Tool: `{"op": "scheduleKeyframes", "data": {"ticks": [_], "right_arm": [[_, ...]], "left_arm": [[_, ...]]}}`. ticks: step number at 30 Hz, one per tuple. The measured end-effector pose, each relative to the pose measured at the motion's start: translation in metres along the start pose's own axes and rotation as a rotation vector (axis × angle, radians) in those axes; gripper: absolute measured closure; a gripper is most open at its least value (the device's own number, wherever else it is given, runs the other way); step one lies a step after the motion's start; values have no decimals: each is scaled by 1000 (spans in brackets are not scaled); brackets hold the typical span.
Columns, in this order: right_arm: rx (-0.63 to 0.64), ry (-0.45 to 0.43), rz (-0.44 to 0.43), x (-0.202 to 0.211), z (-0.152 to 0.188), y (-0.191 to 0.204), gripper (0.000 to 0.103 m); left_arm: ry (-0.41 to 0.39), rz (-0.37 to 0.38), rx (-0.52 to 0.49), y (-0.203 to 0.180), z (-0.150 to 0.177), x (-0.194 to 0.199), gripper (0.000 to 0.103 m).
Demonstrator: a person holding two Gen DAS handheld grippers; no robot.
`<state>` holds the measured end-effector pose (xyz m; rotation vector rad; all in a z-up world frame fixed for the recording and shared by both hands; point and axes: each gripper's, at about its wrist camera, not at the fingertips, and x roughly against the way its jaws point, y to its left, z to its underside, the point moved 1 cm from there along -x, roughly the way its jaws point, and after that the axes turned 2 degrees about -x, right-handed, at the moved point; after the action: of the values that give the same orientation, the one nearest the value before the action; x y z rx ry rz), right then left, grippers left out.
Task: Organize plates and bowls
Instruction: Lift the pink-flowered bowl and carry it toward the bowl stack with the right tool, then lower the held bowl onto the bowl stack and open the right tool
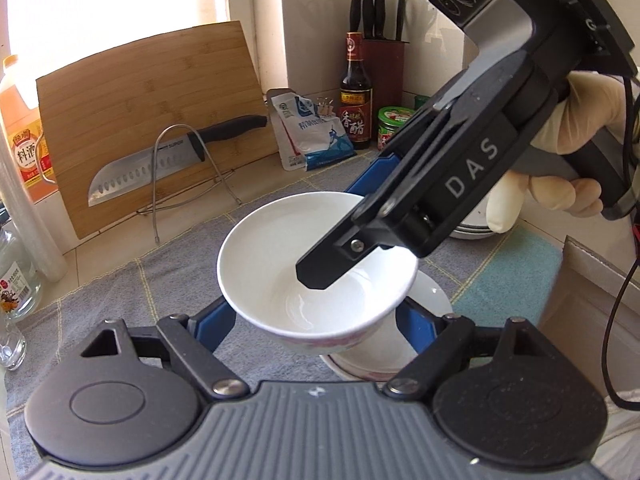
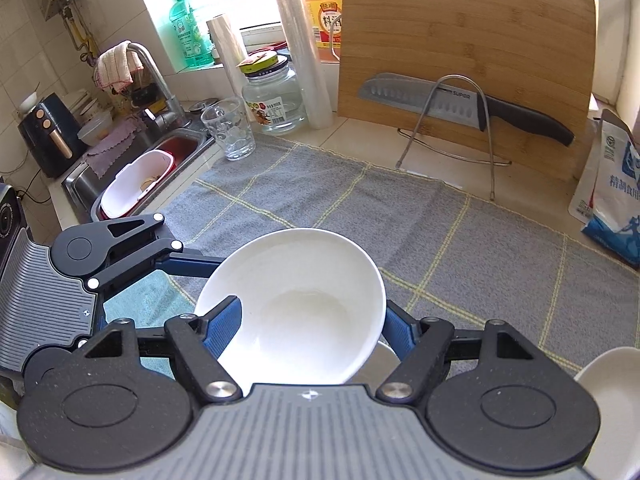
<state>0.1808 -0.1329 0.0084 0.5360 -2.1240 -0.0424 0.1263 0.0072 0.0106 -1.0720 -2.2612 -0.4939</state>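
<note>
A white bowl (image 1: 316,276) is gripped by both tools at once and is held clear of the grey checked cloth (image 1: 168,280). The left gripper (image 1: 316,322) is pinched on the bowl's outer wall, a blue finger on each side. The right gripper (image 2: 308,320) is clamped across the rim, one blue finger (image 2: 224,328) inside the bowl and the other outside. The bowl is tilted, not level.

Directly below, a second white dish (image 1: 404,320) is seen, probably the stacking target; whether it is a plate or a bowl cannot be told. More white crockery (image 2: 612,400) sits at the right edge of the right wrist view.

Risks, as judged:
- Glazed ceramic is slick; a slip is likely if either grip is eased before the bowl is seated.
- Two grips are shared on one bowl; if the hands drift apart, the rim could be twisted out or chipped.
- A tilted set-down could knock the lower dish.
- The drinking glass (image 2: 230,128) and the knife (image 2: 460,104) on its stand are near enough to be clipped by a wide swing.
</note>
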Motion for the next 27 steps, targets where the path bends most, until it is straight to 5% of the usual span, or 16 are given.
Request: {"op": "scheduleKeyframes", "data": {"ticks": [27], "right_arm": [[-63, 48, -2, 2, 46, -25, 19]], "left_arm": [[84, 58, -34, -32, 5, -24, 16]]}}
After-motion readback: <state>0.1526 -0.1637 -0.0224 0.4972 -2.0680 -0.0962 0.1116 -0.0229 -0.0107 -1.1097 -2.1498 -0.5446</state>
